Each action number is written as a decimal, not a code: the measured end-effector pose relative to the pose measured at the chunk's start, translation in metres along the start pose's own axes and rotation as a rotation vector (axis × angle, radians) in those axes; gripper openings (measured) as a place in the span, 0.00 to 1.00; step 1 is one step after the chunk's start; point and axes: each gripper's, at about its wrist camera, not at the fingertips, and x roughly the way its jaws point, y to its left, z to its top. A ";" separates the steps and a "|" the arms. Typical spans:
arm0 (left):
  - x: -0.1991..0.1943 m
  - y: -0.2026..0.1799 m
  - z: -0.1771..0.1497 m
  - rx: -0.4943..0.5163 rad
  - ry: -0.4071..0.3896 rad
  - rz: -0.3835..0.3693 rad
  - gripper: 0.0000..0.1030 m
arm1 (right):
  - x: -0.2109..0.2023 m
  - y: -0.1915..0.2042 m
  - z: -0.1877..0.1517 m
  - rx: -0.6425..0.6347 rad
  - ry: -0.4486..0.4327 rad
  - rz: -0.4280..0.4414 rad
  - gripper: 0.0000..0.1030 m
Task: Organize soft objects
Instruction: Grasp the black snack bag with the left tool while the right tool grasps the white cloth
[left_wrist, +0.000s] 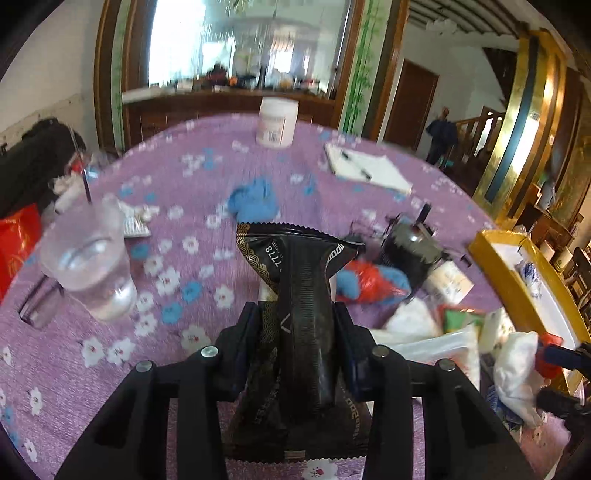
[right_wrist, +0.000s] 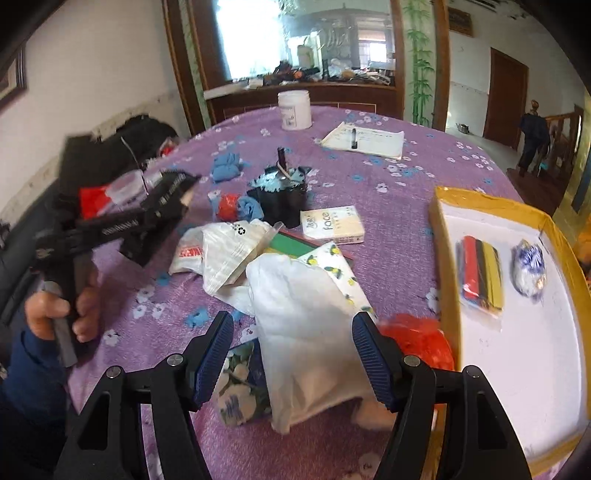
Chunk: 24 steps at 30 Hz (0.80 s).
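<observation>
Here, left gripper (left_wrist: 295, 317) pinches a glossy black pouch (left_wrist: 299, 280) (crinkled) — right gripper (right_wrist: 293, 354) wide.

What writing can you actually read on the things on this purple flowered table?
"face": on the cream tissue pack.
"7778": on the black foil packet clamped in the left gripper; its other print is unreadable.
Recycling symbol: on the white plastic bag; its red label is blurred.
White jar label and notepad: too small.

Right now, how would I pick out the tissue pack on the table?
On the purple flowered tablecloth, look just right of the black pot. The tissue pack lies flat there, the only cream block printed with the word "face".
</observation>
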 end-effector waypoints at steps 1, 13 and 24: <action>-0.003 -0.002 0.000 0.009 -0.015 -0.004 0.38 | 0.011 0.003 0.001 -0.010 0.028 -0.042 0.69; -0.024 -0.024 0.000 0.100 -0.097 -0.080 0.38 | -0.027 -0.002 -0.005 0.124 -0.218 0.118 0.17; -0.028 -0.041 -0.012 0.117 -0.052 -0.143 0.38 | -0.014 -0.007 -0.017 0.203 -0.165 0.204 0.17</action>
